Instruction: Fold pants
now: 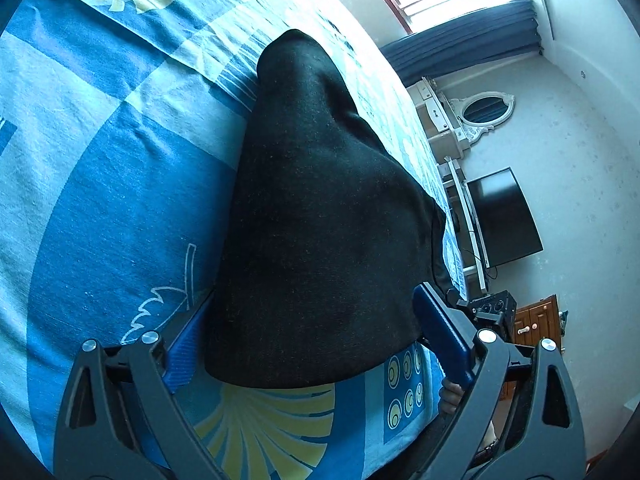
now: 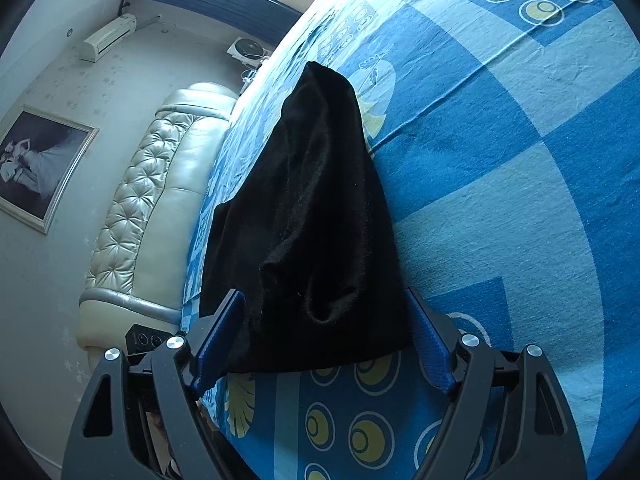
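The black pants [image 1: 320, 220] lie on the blue patterned bedsheet [image 1: 100, 180], stretching away from the near edge. My left gripper [image 1: 308, 340] is open, its blue fingers [image 1: 440, 336] standing either side of the near end of the pants, not closed on the cloth. In the right wrist view the black pants [image 2: 312, 220] also run away from me, with a rumpled fold near the gripper. My right gripper [image 2: 320, 340] is open, its blue fingers [image 2: 430, 344] straddling the near end of the cloth.
The bedsheet [image 2: 520, 200] spreads wide to both sides. A padded cream headboard [image 2: 152, 208] stands at the bed's end in the right wrist view. A dressing table with mirror [image 1: 480, 112] and a dark television [image 1: 504, 216] stand by the wall past the bed's edge.
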